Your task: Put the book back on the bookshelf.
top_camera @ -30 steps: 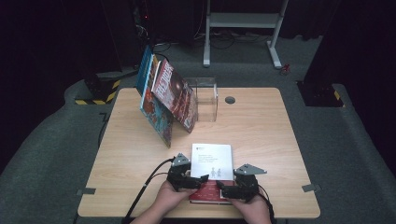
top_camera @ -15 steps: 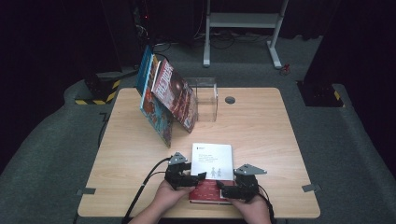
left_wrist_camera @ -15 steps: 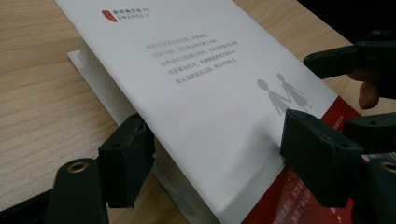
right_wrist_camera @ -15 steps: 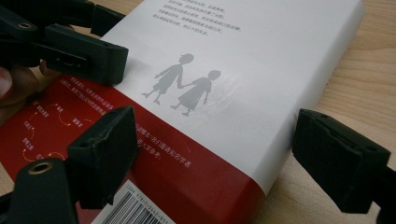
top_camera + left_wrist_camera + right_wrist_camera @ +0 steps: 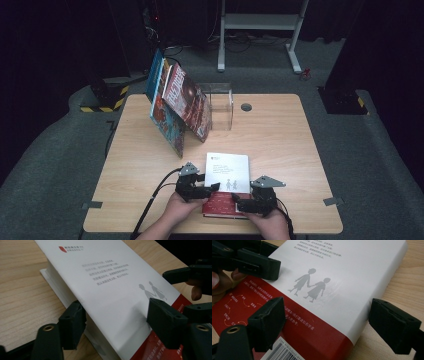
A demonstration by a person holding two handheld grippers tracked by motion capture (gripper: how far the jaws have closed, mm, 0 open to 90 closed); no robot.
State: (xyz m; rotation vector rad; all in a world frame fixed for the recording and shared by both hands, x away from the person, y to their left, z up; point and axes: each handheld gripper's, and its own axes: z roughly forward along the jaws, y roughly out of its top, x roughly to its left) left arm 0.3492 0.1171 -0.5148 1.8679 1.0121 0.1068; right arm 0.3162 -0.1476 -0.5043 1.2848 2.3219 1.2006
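The left gripper has its jaws astride the left edge of the book: in the left gripper view one jaw sits against the page block at the side, the other over the cover near its red band. They have just been closing with the book between them; whether the pads already press on it cannot be told, and a gap seems to remain at the cover side. The right gripper stands with its jaws apart at the book's near right corner. One jaw hangs over the red band, the other is off the right edge above the bare wood, clear of the book.

The book lies flat at the near middle of the surface, white cover up with a red band toward the person. Grey text and two small grey figures holding hands are printed on the white part, and a barcode shows on the red. In the high view, both hands come in from the near edge, one at each side of the book, with a cable trailing from the left gripper.

Farther back on the left, several books lean tilted against each other. Just beside them on the right is a clear box, and near that a round grommet.
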